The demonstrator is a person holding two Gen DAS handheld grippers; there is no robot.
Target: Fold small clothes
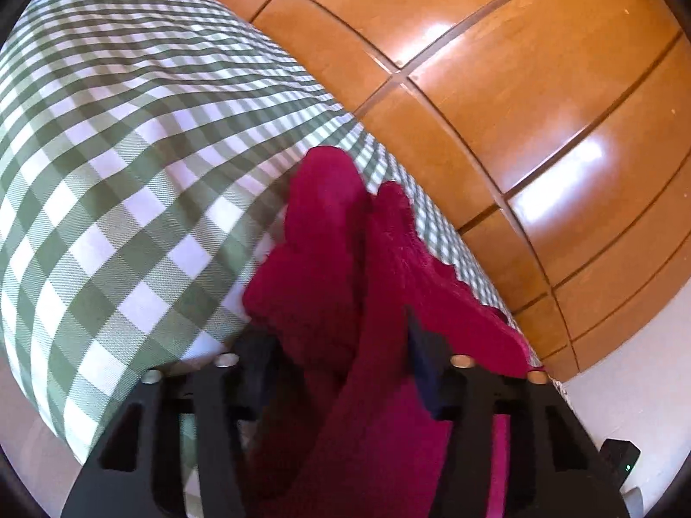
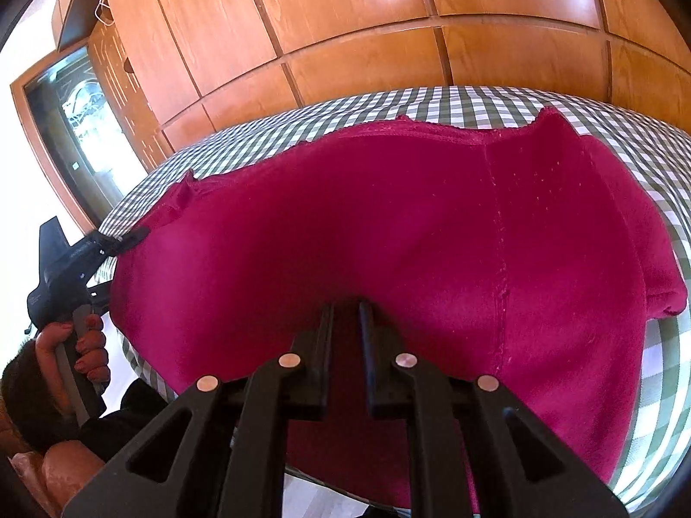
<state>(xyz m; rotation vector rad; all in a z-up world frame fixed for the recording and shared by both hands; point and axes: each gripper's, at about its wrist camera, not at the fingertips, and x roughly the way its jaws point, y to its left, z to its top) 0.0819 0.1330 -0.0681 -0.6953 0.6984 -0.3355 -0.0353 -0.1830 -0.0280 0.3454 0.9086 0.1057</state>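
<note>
While spread on the checked cloth [image 2: 475, 103], magenta garment [image 2: 388, 224] pinched in both jaws.

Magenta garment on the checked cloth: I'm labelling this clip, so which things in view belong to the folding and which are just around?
In the job:
- garment
- left tongs, garment between them
- right tongs, shut on its near edge
- checked cloth underneath

Just around:
- wooden cabinets
- dark window

Two wrist fisheyes, each close above the red garment [image 2: 388, 224] on checked cloth [image 1: 108, 151], faced wooden cupboards [image 2: 345, 21].
</note>
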